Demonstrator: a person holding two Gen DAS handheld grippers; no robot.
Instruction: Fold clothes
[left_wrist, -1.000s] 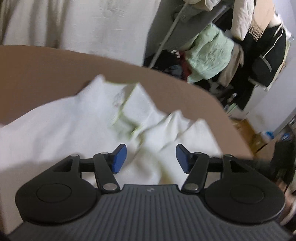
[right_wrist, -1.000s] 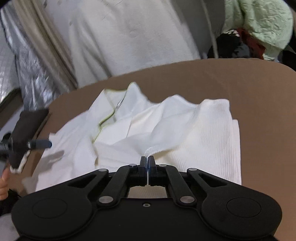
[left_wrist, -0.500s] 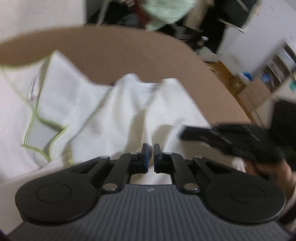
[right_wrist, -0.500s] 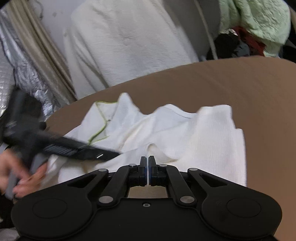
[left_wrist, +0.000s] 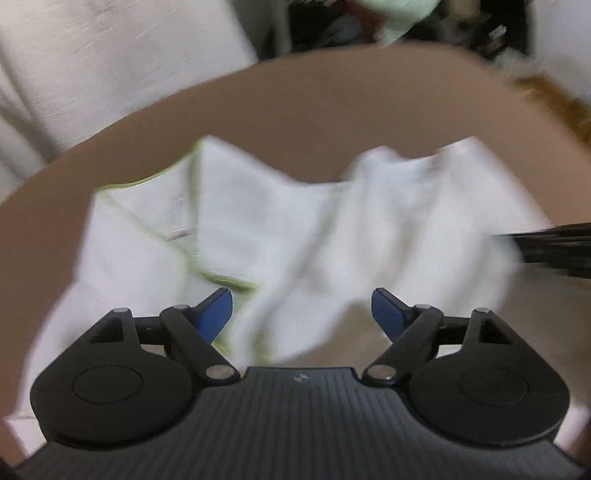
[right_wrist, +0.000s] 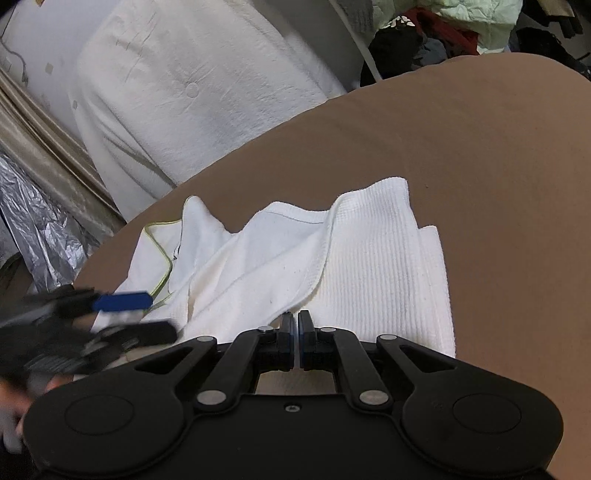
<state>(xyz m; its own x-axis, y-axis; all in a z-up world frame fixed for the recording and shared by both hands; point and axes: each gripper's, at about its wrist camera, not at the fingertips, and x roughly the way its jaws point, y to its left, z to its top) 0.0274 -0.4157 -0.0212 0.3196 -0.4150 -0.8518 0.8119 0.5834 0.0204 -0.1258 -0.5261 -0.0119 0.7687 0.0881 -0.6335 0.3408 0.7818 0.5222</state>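
Note:
A white ribbed garment (right_wrist: 373, 258) with a green-edged collar (right_wrist: 162, 254) lies partly folded and rumpled on the brown table (right_wrist: 480, 147). It also shows, blurred, in the left wrist view (left_wrist: 295, 236). My left gripper (left_wrist: 302, 313) is open and empty just above the garment's near edge; it shows blurred at the left of the right wrist view (right_wrist: 122, 314). My right gripper (right_wrist: 297, 325) is shut at the garment's near edge; whether cloth is pinched between the pads is hidden.
A white padded cover (right_wrist: 192, 92) hangs behind the table. Crinkled silver foil (right_wrist: 33, 221) and a beige curtain stand at the left. A pile of clothes (right_wrist: 461, 26) sits behind the table at the far right.
My left gripper was open, shut half a second ago, and has opened again and swung back left. The garment's middle fold has settled lower. My right gripper stays shut in place.

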